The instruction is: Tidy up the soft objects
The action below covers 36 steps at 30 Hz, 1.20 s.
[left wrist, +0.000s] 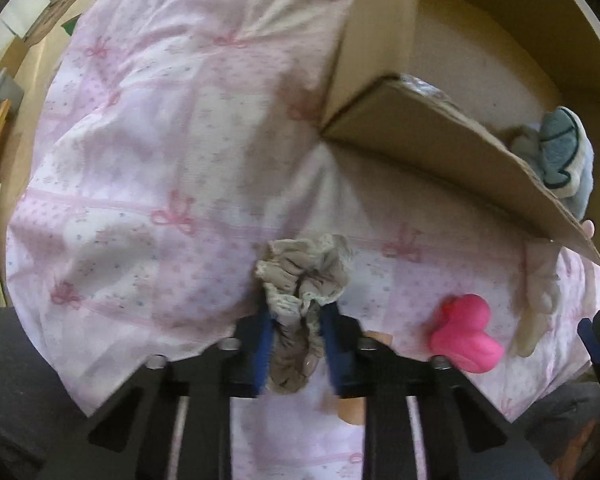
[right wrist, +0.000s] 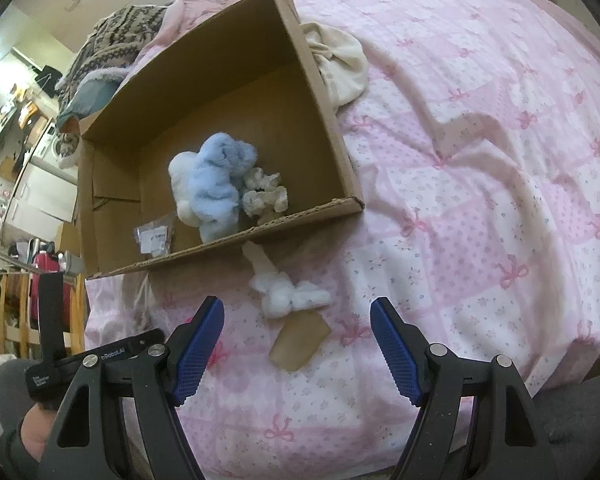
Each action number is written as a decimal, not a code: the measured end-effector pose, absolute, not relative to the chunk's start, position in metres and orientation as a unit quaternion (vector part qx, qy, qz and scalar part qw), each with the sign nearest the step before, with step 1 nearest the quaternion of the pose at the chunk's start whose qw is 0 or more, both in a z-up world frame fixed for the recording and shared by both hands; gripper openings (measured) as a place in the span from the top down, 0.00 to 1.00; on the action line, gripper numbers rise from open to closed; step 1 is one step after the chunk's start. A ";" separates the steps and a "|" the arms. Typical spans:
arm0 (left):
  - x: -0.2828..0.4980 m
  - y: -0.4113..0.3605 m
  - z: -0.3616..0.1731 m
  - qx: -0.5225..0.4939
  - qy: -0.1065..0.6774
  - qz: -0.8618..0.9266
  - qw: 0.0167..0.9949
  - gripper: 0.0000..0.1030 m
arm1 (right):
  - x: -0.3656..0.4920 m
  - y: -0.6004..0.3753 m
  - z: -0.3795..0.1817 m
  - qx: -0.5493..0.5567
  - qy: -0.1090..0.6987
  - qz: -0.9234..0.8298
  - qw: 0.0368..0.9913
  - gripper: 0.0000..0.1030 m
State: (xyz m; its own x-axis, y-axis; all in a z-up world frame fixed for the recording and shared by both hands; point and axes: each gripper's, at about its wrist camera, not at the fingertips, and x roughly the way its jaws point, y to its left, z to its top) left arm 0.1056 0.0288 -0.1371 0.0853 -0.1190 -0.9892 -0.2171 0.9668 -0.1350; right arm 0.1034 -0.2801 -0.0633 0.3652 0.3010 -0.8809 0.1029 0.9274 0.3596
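My left gripper [left wrist: 298, 320] is shut on a grey ruffled scrunchie [left wrist: 304, 276] and holds it above the pink bedspread [left wrist: 148, 152]. A pink rubber toy [left wrist: 464, 334] lies on the bed to its right. The open cardboard box [right wrist: 320, 96] holds a blue plush toy [right wrist: 216, 184], which also shows in the left wrist view [left wrist: 560, 152], and a pale scrunchie [right wrist: 264, 194]. My right gripper [right wrist: 298, 344] is open and empty, just short of a white fluffy sock [right wrist: 288, 294] with a beige part [right wrist: 298, 340] lying before the box.
A cream fabric item [right wrist: 340, 64] lies against the box's right wall. A small plastic packet [right wrist: 154, 236] is in the box corner. A patterned blanket [right wrist: 116, 40] is piled behind the box. Furniture and a wooden rack [right wrist: 8, 308] stand left of the bed.
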 end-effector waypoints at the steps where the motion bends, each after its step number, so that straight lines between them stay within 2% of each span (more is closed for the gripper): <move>1: 0.105 0.031 -0.136 -0.123 0.674 0.036 0.727 0.88 | 0.104 -0.281 -0.064 0.183 0.561 0.060 0.805 0.22; 5: 0.103 0.044 -0.119 -0.116 0.649 0.056 0.750 0.89 | 0.104 -0.284 -0.066 0.193 0.564 0.060 0.801 0.22; 9: 0.090 0.041 -0.079 -0.123 0.603 0.028 0.787 0.89 | 0.103 -0.291 -0.066 0.208 0.565 0.065 0.796 0.22; 10: 0.086 0.038 -0.070 -0.117 0.592 0.020 0.797 0.89 | 0.102 -0.291 -0.067 0.211 0.568 0.067 0.793 0.24; 14: 0.076 0.026 -0.057 -0.111 0.580 -0.012 0.807 0.89 | 0.102 -0.284 -0.081 0.208 0.602 0.079 0.767 0.54; 20: 0.079 0.014 -0.062 -0.100 0.589 -0.018 0.802 0.89 | 0.107 -0.267 -0.101 0.181 0.638 0.080 0.744 0.55; 28: 0.086 0.013 -0.078 -0.089 0.604 -0.006 0.792 0.89 | 0.114 -0.257 -0.116 0.151 0.651 0.069 0.740 0.66; 30: 0.086 0.013 -0.081 -0.088 0.609 -0.004 0.788 0.89 | 0.114 -0.252 -0.116 0.139 0.651 0.073 0.742 0.75; 31: 0.086 0.013 -0.082 -0.086 0.609 -0.003 0.788 0.89 | 0.113 -0.250 -0.115 0.134 0.651 0.073 0.744 0.85; 32: 0.086 0.013 -0.083 -0.084 0.610 0.000 0.788 0.89 | 0.113 -0.249 -0.114 0.131 0.649 0.074 0.745 0.91; 36: 0.087 0.018 -0.082 -0.092 0.605 0.007 0.791 0.89 | 0.110 -0.245 -0.109 0.134 0.641 0.089 0.750 0.91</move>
State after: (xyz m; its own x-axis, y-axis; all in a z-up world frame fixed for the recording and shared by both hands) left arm 0.0867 0.0176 -0.0816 0.2685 -0.1001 -0.9581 -0.1232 0.9829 -0.1372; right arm 0.1099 -0.2455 -0.1093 0.1612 0.3063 -0.9382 0.0387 0.9479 0.3161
